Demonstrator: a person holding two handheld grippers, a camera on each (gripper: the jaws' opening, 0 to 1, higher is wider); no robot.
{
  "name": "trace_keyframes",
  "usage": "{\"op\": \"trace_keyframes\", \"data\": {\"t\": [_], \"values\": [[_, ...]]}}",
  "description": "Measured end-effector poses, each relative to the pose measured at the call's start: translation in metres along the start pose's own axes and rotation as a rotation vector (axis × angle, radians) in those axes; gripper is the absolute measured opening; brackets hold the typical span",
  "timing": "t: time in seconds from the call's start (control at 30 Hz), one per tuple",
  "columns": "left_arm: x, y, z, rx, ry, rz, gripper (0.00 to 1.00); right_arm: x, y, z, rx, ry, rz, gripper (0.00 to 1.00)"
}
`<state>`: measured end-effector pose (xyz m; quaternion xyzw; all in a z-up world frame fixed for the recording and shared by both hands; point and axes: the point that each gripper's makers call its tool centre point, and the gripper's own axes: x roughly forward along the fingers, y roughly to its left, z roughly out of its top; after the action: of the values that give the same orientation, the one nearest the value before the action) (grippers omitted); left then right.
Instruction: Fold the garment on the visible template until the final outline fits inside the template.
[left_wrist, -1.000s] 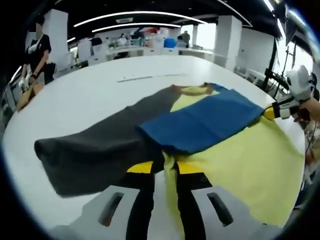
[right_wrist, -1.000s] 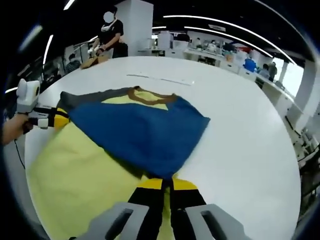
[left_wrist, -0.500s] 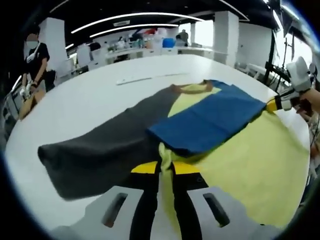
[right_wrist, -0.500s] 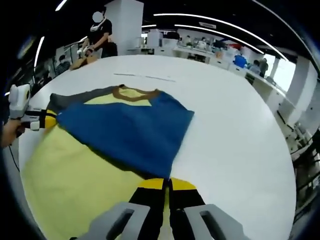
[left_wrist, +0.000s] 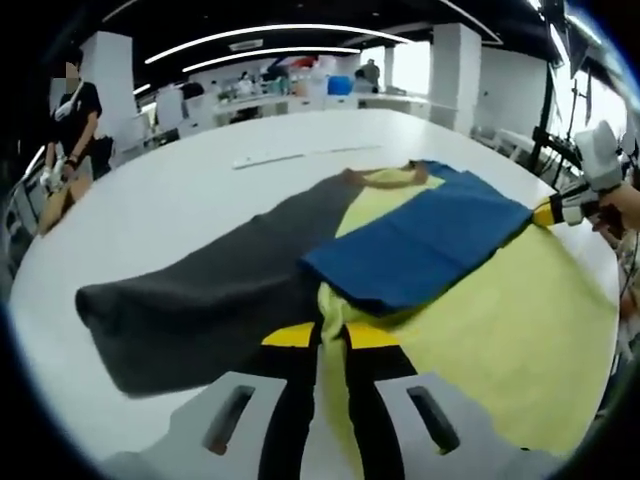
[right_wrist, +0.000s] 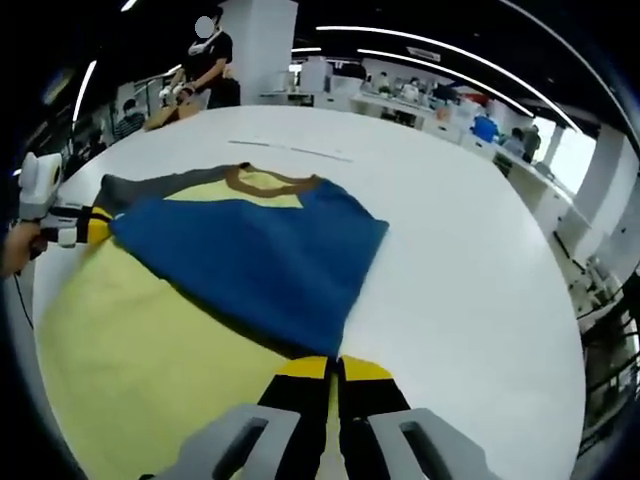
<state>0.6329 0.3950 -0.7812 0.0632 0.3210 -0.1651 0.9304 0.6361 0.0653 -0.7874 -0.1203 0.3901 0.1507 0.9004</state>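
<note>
The garment (left_wrist: 400, 250) lies spread on the white worktop (left_wrist: 200, 190), near the edge where the person stands. It has a yellow body (right_wrist: 140, 350), a blue sleeve (right_wrist: 250, 260) folded across the chest, a grey sleeve (left_wrist: 200, 300) stretched out flat to the far side, and a brown collar (right_wrist: 270, 182). I cannot make out a separate template under the cloth.

The left gripper (left_wrist: 332, 335) is pressed together on a fold of the yellow fabric, just beside the blue sleeve's corner. The right gripper (right_wrist: 333, 368) is also closed, pinching the yellow hem where the blue sleeve's edge ends. In each view the other gripper is seen at the opposite side of the garment, so the two hold the hem at both ends.

The main risk, I think, is uneven lifting. If one hand rises or pulls faster, the hem will go crooked and the fold will not be square. The blue sleeve only lies loose on top, so a quick pull could make it slide off or open again. The grey sleeve is not folded in yet; it would stay outside the final outline. Also the pinch is small, so the thin fabric may slip out.
</note>
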Motion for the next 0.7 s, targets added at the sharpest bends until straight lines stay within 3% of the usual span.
{"op": "trace_keyframes", "data": {"t": [0.4,0.7], "values": [[-0.004,-0.012,-0.001,0.035,-0.008,-0.067,0.19,-0.002,-0.021,-0.005,-0.042,0.021,-0.025,0.0],[-0.013,-0.016,0.005,0.049,-0.05,-0.094,0.28,-0.004,-0.032,-0.01,-0.06,0.031,-0.016,0.0]]}}
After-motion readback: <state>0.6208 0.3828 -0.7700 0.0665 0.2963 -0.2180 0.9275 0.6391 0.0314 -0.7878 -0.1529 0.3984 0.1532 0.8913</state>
